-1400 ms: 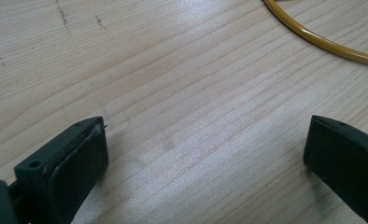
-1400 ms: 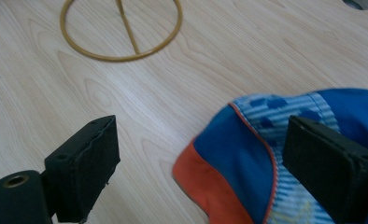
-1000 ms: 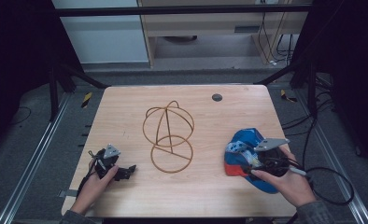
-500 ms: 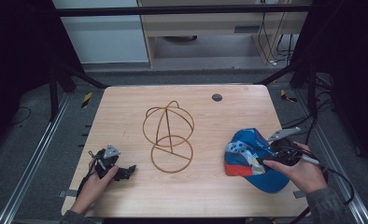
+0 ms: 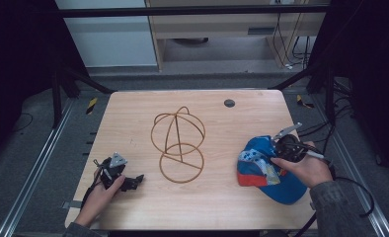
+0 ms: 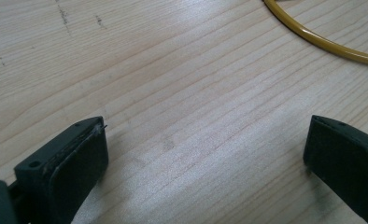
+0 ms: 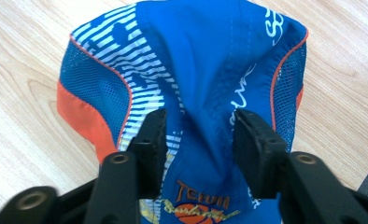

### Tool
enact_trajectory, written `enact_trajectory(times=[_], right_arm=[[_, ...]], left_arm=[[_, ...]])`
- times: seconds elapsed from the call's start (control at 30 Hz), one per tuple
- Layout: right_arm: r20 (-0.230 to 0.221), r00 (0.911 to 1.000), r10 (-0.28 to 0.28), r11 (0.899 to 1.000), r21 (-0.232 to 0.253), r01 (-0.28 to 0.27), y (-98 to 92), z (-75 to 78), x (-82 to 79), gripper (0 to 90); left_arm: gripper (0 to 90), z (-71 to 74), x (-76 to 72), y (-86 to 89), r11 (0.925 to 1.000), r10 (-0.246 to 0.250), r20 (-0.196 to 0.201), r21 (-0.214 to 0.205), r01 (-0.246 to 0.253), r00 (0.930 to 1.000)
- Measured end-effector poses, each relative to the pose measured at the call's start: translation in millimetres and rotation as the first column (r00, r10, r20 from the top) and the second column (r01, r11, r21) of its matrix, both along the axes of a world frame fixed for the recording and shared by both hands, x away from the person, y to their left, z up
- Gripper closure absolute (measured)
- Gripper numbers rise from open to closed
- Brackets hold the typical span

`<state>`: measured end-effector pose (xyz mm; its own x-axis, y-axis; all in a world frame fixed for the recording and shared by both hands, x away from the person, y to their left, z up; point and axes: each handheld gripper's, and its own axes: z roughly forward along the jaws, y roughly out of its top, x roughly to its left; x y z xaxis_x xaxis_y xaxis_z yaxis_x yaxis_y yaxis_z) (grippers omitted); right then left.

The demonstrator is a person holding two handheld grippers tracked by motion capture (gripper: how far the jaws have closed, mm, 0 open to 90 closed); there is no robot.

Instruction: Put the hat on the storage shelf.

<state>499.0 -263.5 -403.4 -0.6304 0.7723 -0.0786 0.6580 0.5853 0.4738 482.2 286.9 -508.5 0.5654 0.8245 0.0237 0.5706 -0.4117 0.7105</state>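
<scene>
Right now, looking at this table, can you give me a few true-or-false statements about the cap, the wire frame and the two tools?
1. The right tool pinches a fold of the blue cap. True.
2. The left tool holds the wire frame. False: it is open over bare table.
3. The cap sits on the wire frame. False: it lies apart, nearer the right tool.
4. The wire frame stands near the table's middle. True.

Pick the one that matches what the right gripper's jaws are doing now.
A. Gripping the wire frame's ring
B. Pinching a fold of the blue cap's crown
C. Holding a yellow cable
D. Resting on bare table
B: in the right gripper view the right gripper has its jaws pressed either side of a bunched fold of the blue cap, having just been closing.
</scene>
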Motion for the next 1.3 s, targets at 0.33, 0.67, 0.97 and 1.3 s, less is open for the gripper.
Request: enact_trajectory(times=[0.33, 0.67, 0.97, 1.3], right_arm=[[-0.023, 0.9997, -0.012, 1.0, -0.007, 0.012, -1.7, -4.6, 8.3, 69.1], [-0.048, 0.9987, 0.013, 1.0, 0.017, -0.012, -3.9, -1.4, 14.2, 90.0], [-0.073, 0.9971, 0.022, 0.999, 0.032, -0.02, -5.6, 12.8, 13.5, 90.0], [-0.045, 0.9975, 0.054, 0.998, 0.045, -0.052, -0.3, 45.8, 7.1, 90.0]], left_arm=[[0.0, 0.0, 0.0, 0.1, 1.0, 0.0, 0.001, 0.001, 0.0, 1.0], [0.0, 0.0, 0.0, 0.0, 1.0, 0.0, 0.0, 0.0, 0.0, 1.0], [0.0, 0.0, 0.0, 0.0, 1.0, 0.0, 0.001, 0.001, 0.0, 1.0], [0.0, 0.0, -0.1, -0.1, 1.0, 0.001, 0.0, -0.001, -0.001, 1.0]])
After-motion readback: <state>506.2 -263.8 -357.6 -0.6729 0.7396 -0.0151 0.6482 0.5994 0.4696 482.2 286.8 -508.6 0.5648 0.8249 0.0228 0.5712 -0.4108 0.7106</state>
